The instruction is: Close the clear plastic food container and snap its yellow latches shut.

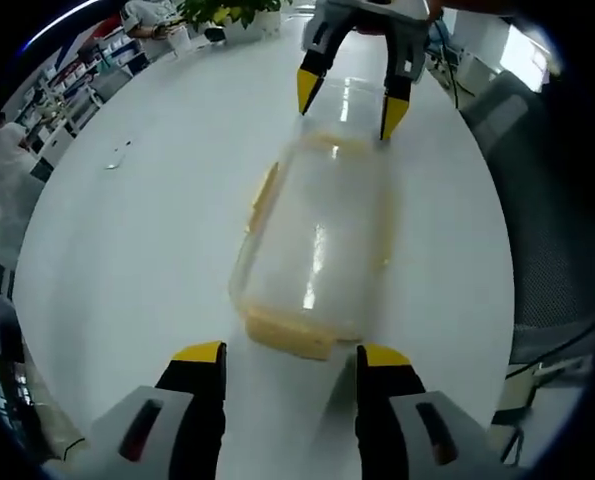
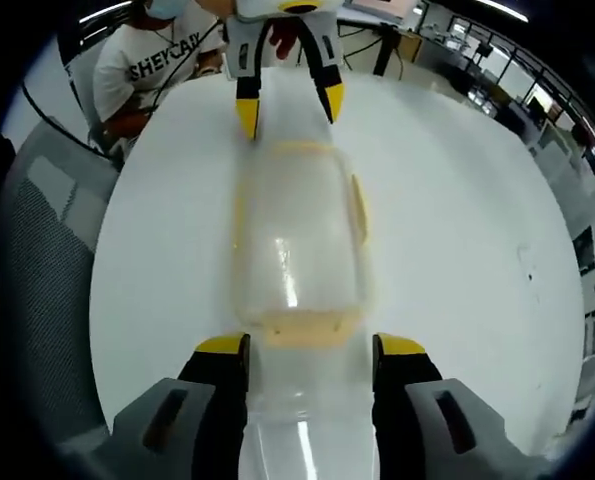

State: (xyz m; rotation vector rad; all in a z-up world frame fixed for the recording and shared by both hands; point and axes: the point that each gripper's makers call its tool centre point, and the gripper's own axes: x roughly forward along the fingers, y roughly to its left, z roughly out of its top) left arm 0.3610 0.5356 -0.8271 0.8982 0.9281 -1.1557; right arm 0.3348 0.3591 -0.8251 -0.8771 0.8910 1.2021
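Two grippers face each other along the length of the clear plastic food container (image 1: pixel 317 250), which lies on the white table (image 1: pixel 147 230) between them; your left gripper (image 1: pixel 292 385) sits at one short end with its jaws wide and nothing between them, and your right gripper (image 2: pixel 312 375) sits at the opposite end, jaws equally wide and empty, the end latch (image 2: pixel 302 328) just ahead of its tips; the lid looks to be resting on the body already, so the closing part seems done, though you cannot confirm from here that it is seated all round; the yellow side latch (image 1: pixel 264 195) appears to stand out from the wall rather than lie flush, and the near end latch (image 1: pixel 289 335) looks loose too, so I judge the snapping is what remains; a seated person (image 2: pixel 152 60) is at the far edge of the table, well apart from the container.
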